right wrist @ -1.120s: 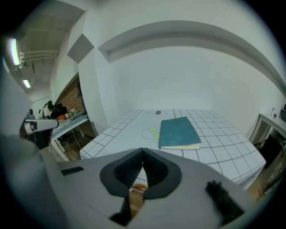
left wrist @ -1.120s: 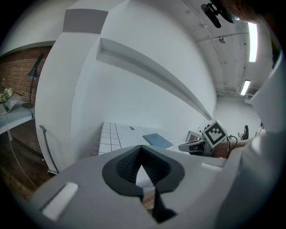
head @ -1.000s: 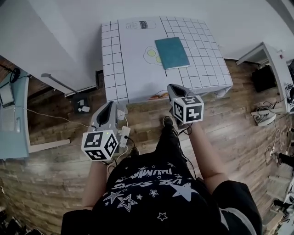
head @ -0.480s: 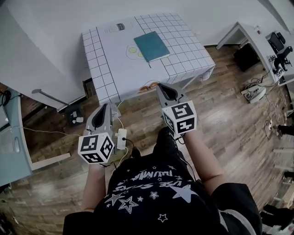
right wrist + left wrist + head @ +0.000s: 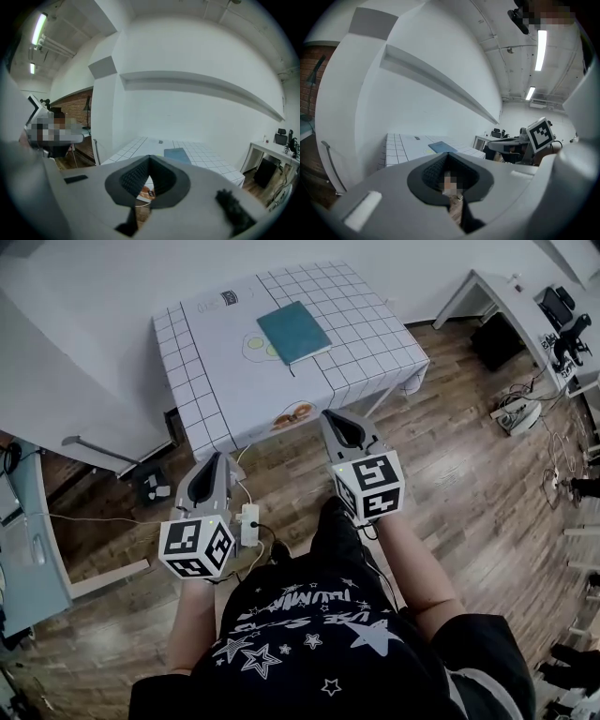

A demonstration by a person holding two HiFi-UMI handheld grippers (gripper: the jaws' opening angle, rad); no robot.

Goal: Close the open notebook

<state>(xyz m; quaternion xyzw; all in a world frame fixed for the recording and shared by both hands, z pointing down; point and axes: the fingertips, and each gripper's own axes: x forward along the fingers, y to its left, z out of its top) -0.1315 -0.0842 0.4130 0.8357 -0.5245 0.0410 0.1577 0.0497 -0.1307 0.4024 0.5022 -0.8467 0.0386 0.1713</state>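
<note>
A teal notebook (image 5: pixel 293 332) lies closed and flat on the white grid-printed table (image 5: pixel 216 381), also seen in the left gripper view (image 5: pixel 443 147) and the right gripper view (image 5: pixel 177 154). I stand back from the table on the wooden floor. My left gripper (image 5: pixel 215 459) is held over the floor short of the table's near edge, its jaws together and empty (image 5: pixel 447 155). My right gripper (image 5: pixel 337 418) hovers just before the table's front edge, shut with nothing in it (image 5: pixel 149 159). Both point toward the table, well short of the notebook.
A white power strip (image 5: pixel 249 521) with cables lies on the floor between my hands. A white desk (image 5: pixel 487 287) with dark equipment stands at the right, above more cables (image 5: pixel 516 413). A pale blue desk (image 5: pixel 19 549) is at the left. White walls back the table.
Both grippers have lifted a little, still shut, the right one edging toward the table. The view has swung, so the table now sits farther left. The notebook has stayed closed.
</note>
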